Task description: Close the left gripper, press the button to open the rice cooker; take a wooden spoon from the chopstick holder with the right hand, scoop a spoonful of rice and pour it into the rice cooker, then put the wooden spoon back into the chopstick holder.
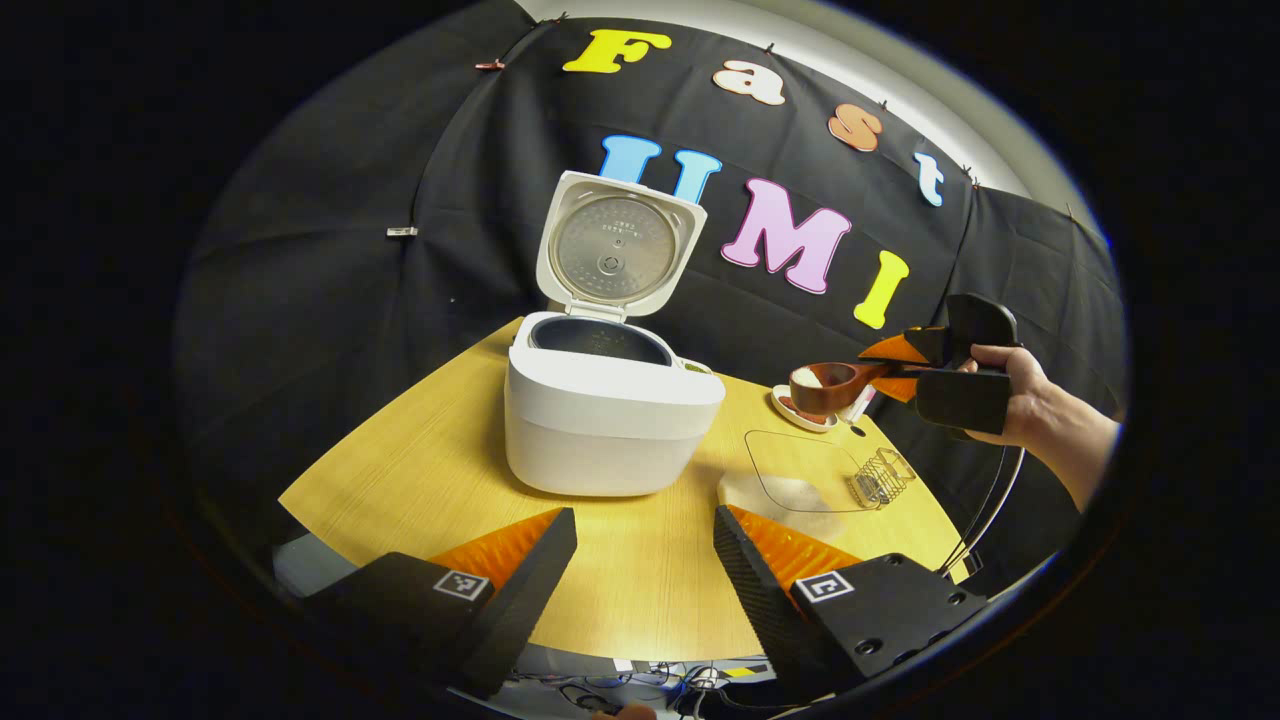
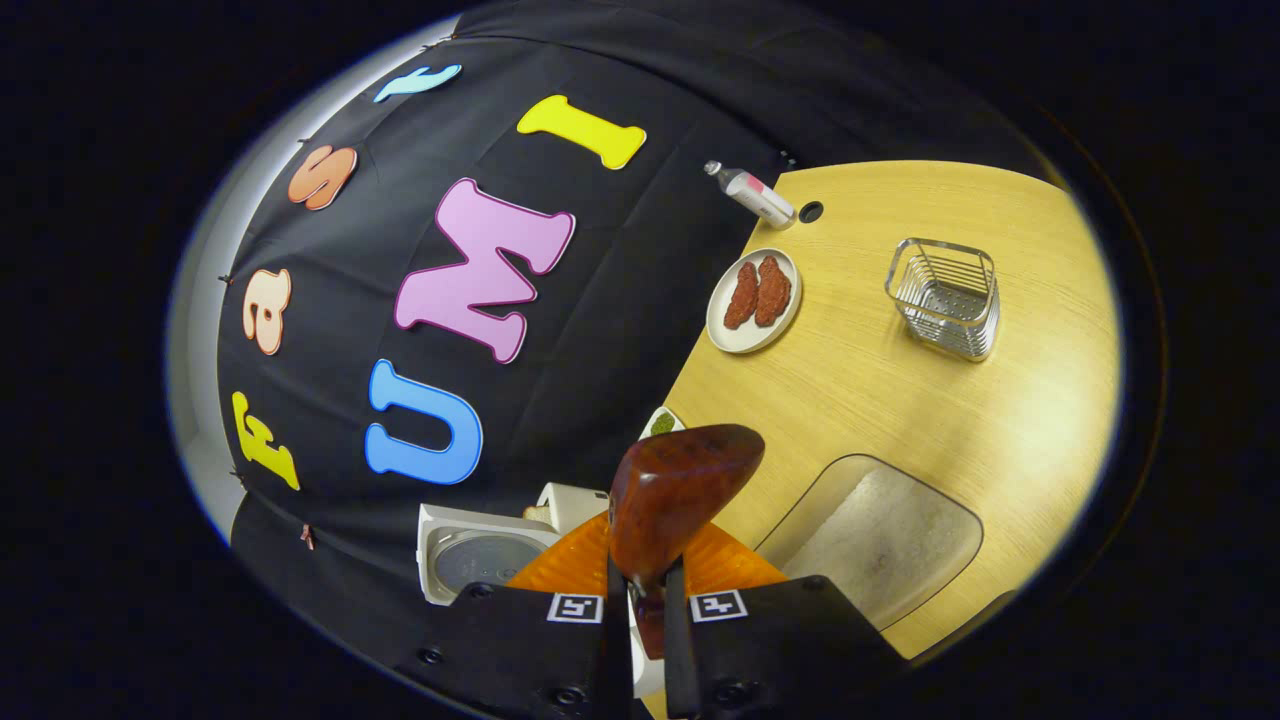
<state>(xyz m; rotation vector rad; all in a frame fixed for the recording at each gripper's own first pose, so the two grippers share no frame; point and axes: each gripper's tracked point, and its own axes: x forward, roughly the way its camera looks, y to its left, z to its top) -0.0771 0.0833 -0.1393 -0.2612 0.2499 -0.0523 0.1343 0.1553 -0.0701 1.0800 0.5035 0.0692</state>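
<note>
Left gripper (image 1: pixel 645 560) hangs near the front edge of the table (image 1: pixel 400 470), fingers spread wide w/ nothing between them, aimed at the rice cooker (image 1: pixel 605 420). Cooker sits mid-table, lid (image 1: pixel 615 245) swung up & standing open, inner pot dark; can't tell if any rice is inside. To the right, right gripper (image 1: pixel 905 370), held by a person's hand (image 1: pixel 1005 395), is up off the table w/ fingers pinched on the handle of the wooden spoon (image 1: pixel 835 385); bowl of spoon carries white rice (image 1: pixel 806 377) and points left toward the cooker, still apart from it. In the right gripper view, its fingers (image 2: pixel 610 610) are narrow, clamped on the spoon (image 2: pixel 675 495). Clear rice container (image 2: pixel 880 535) lies on the table just beside the spoon, right side; wire chopstick holder (image 2: pixel 945 295) stands further off, plate w/ reddish food (image 2: pixel 752 300) and a bottle (image 2: pixel 752 194) near the wall.
</note>
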